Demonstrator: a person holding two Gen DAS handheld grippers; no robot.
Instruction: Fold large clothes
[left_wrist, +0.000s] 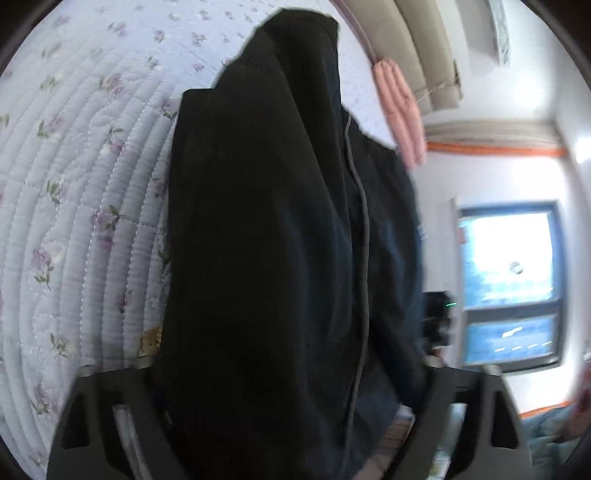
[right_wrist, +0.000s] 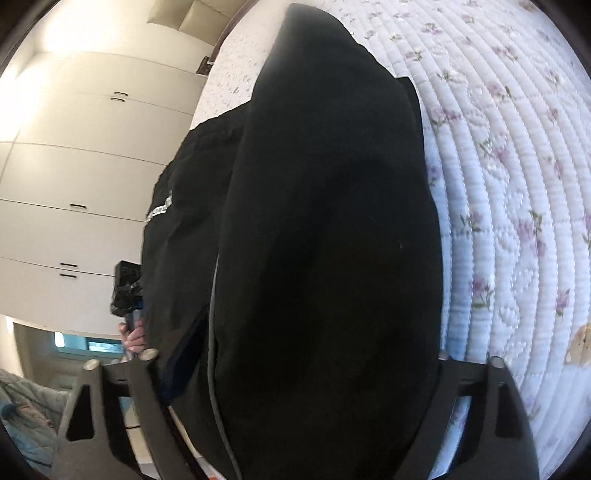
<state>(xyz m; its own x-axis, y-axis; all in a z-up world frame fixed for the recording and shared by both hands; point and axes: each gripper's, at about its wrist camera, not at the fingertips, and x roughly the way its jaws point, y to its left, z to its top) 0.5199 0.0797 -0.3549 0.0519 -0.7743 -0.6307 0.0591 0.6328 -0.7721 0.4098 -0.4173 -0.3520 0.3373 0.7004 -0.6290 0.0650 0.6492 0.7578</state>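
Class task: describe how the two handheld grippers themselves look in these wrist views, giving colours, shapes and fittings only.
Both the left gripper and the right gripper have two broad matt dark grey fingers with triangular cut-outs and small round silver studs at their upper corners. Each finger flares wider towards the camera. No cables or markings show on them.

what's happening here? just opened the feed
A person with a handheld gripper in each hand is folding a large black garment over a floral quilted bedspread. Thick bunches of the dark fabric fill the space between the fingers of both the left gripper and the right gripper. The cloth hangs in front of both cameras, so the fold isn't laid down yet.
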